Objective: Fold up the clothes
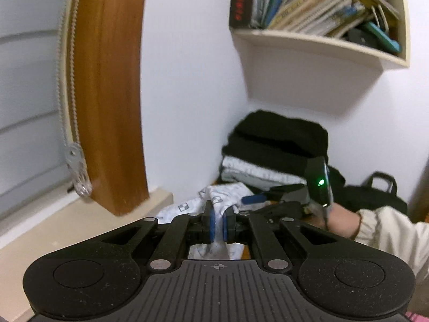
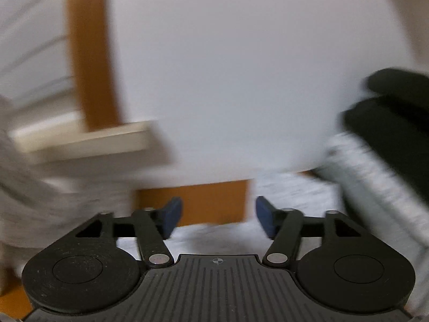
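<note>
Folded clothes (image 1: 273, 147) sit stacked far right by the wall; left gripper (image 1: 218, 225) pinches a patterned cloth (image 1: 217, 196), unfolded; right gripper (image 2: 218, 217) spread, empty.

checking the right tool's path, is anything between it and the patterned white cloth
Nothing visible stands in the way. The right tool is open with the white cloth just beneath its pads. The left tool already pinches the same cloth. The folded stack sits behind.

White blue-printed garment (image 1: 214, 196), black and grey folded stack (image 1: 273, 150)
</note>
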Available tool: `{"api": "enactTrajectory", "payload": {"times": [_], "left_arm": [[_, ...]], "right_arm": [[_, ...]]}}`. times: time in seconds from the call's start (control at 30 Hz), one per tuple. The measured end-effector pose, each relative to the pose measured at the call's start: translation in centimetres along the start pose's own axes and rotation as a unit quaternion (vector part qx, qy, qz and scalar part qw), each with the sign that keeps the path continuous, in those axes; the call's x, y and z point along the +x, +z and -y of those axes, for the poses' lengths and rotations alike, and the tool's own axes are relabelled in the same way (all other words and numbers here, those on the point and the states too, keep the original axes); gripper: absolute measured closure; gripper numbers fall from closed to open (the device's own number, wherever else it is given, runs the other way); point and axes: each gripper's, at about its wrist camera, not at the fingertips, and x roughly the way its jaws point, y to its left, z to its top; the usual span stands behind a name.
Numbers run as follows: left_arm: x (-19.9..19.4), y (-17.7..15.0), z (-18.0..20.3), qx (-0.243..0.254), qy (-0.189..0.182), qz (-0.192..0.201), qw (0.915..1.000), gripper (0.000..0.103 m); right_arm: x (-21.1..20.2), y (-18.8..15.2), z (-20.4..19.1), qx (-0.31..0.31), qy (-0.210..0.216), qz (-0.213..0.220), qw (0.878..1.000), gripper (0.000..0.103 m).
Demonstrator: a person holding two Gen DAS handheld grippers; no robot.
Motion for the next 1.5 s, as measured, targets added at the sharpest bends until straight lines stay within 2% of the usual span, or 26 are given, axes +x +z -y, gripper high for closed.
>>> {"api": "enactTrajectory", "payload": {"times": [0.2, 0.37, 0.5, 0.57, 0.6, 0.63, 0.67, 0.77, 0.83, 0.93, 1.07, 1.2, 1.3, 1.33, 1.4, 1.47, 1.5], "left_arm": [[0.6, -1.8, -0.6, -0.014, -0.002, -0.015, 0.9998, 0.096], [0.1, -2.4, -1.1, -0.025, 0.010, -0.016, 0.9995, 0.096], [-0.2, -2.6, -0.9, -0.025, 0.008, -0.019, 0.9995, 0.096], [-0.4, -2.8, -0.8, -0.026, 0.006, -0.018, 0.9995, 0.096], [-0.5, -2.9, -0.7, -0.027, 0.004, -0.018, 0.9995, 0.096], [-0.7, -3.1, -0.7, -0.029, 0.002, -0.018, 0.9994, 0.096], [-0.9, -3.2, -0.8, -0.031, 0.001, -0.017, 0.9994, 0.096], [-2.0, -3.6, -0.9, -0.036, -0.001, -0.009, 0.9993, 0.095], [-3.7, -4.0, -1.1, -0.039, 0.007, 0.011, 0.9992, 0.095], [-6.1, -5.3, -2.7, -0.059, 0.004, 0.030, 0.9978, 0.094], [-6.6, -8.1, -6.0, -0.096, 0.029, 0.022, 0.9947, 0.093], [-5.9, -11.2, -8.4, -0.114, 0.064, -0.001, 0.9914, 0.093], [-5.4, -13.0, -9.6, -0.124, 0.077, -0.018, 0.9891, 0.087], [-5.3, -13.4, -9.8, -0.125, 0.080, -0.024, 0.9886, 0.086], [-5.5, -14.1, -10.1, -0.124, 0.084, -0.030, 0.9883, 0.082], [-6.0, -14.7, -10.2, -0.122, 0.091, -0.033, 0.9879, 0.075], [-6.7, -15.0, -10.2, -0.120, 0.095, -0.033, 0.9877, 0.073]], "right_arm": [[1.7, -0.8, -4.7, 0.022, 0.091, -0.045, 0.995, 0.037], [5.4, -0.7, -7.6, 0.048, 0.113, -0.065, 0.990, 0.037], [8.0, -0.6, -9.1, 0.050, 0.102, -0.090, 0.989, 0.038], [8.7, -0.8, -9.7, 0.037, 0.097, -0.095, 0.990, 0.054], [9.0, -0.9, -10.0, 0.031, 0.096, -0.097, 0.990, 0.077], [8.8, -1.1, -10.0, 0.027, 0.105, -0.096, 0.989, 0.088], [8.5, -1.2, -9.9, 0.024, 0.113, -0.094, 0.989, 0.094], [4.2, 0.0, -8.6, 0.019, 0.101, -0.047, 0.994, 0.095], [1.3, 0.8, -7.7, 0.015, 0.094, -0.015, 0.995, 0.095], [-3.0, 2.0, -6.4, 0.009, 0.082, 0.033, 0.996, 0.095], [-11.3, 3.0, -3.9, 0.002, 0.037, 0.095, 0.995, 0.095], [-13.6, 1.0, -2.3, -0.006, -0.036, 0.085, 0.996, 0.095], [-15.4, -0.5, -1.1, -0.011, -0.091, 0.076, 0.993, 0.094], [-16.0, -1.0, -0.7, -0.013, -0.109, 0.074, 0.991, 0.087], [-17.1, -2.0, 0.1, -0.017, -0.145, 0.068, 0.987, 0.081], [-18.3, -3.0, 0.9, -0.021, -0.181, 0.062, 0.981, 0.071], [-18.7, -3.4, 1.1, -0.023, -0.195, 0.059, 0.979, 0.064]]}}
